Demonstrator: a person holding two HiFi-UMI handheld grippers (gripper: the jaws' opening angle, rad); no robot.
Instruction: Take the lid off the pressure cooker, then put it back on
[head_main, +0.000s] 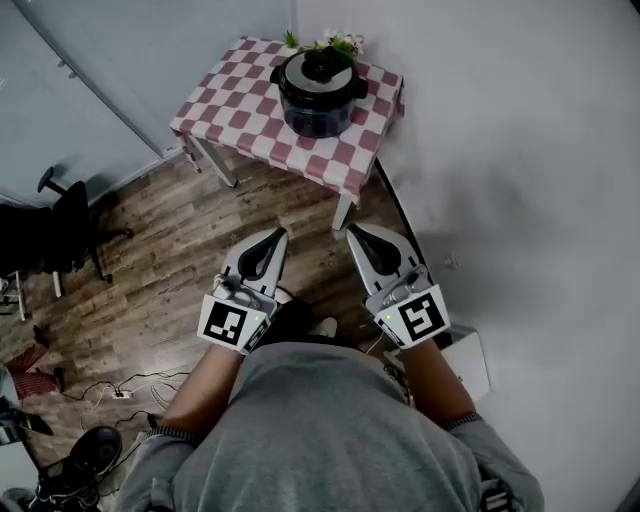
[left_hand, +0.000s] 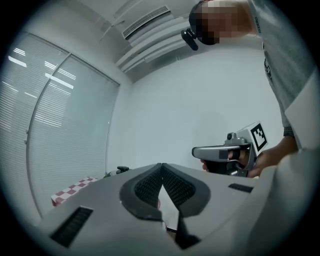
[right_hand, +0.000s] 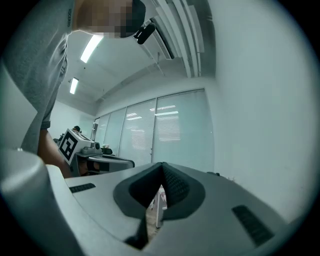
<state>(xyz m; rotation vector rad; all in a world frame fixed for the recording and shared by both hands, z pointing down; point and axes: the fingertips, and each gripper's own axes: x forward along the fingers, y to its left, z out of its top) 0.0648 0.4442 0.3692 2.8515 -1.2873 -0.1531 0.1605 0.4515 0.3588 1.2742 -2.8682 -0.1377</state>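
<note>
Pressed together with nothing between its jaws, the left gripper (head_main: 279, 235) is held level over the wooden floor (head_main: 170, 250), pointing toward the worktop (head_main: 232, 112) but well short of its near edge. Beside it, the right gripper (head_main: 353, 233) points the same way. Its own view shows its ribbed pads meeting at the tips and holding nothing. The two grippers are apart from each other, and each shows at the side of the other's view, held in the person's hand. The pressure cooker (head_main: 318, 105) stands on the red-and-white checked cloth (head_main: 345, 150) that covers the worktop, close to the far edge by the wall (head_main: 520, 150) and nearer the far right corner. Its lid (head_main: 316, 78) sits on it, grey with a black knob on top. A small plant (head_main: 325, 43) stands just behind the cooker at the far edge. An office chair (head_main: 62, 232) stands on the floor, off to the left.
</note>
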